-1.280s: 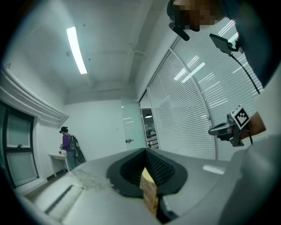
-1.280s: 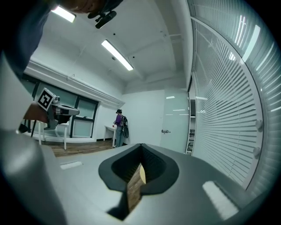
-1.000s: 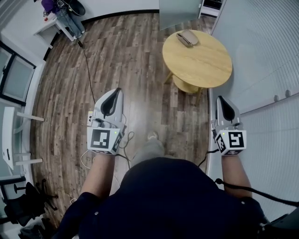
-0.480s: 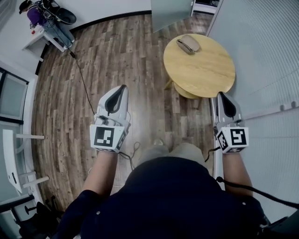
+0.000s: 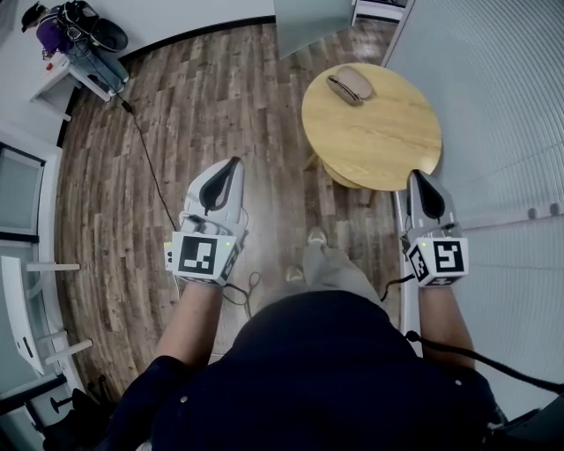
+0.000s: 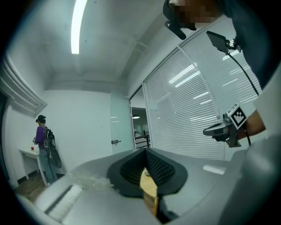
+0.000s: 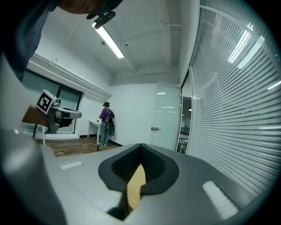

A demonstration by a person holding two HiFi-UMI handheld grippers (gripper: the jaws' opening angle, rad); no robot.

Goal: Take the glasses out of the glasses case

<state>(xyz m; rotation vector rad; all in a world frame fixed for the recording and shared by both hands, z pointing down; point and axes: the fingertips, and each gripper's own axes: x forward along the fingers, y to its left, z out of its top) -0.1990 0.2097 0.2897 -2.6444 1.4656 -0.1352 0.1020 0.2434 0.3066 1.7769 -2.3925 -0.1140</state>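
A brown-grey glasses case [image 5: 350, 85] lies closed near the far edge of a round wooden table [image 5: 379, 141]. I hold both grippers level at waist height, short of the table, touching nothing. My left gripper [image 5: 233, 164] is over the wooden floor, left of the table; its jaws meet at the tip with nothing between them [image 6: 145, 151]. My right gripper [image 5: 415, 175] is just before the table's near right edge, its jaws likewise together and empty [image 7: 141, 146]. A sliver of the yellow tabletop shows through the slot under each pair of jaws.
A wall of white blinds [image 5: 502, 106] runs along the right, close to my right arm. A black cable [image 5: 145, 150] trails over the floor toward a white desk where a person [image 5: 62, 31] stands. A frosted door [image 5: 308, 13] is behind the table. White furniture [image 5: 22, 299] stands at the left.
I have walked forward: both grippers came closer to the table, and the right one now reaches its near edge. The jaws stayed together throughout.
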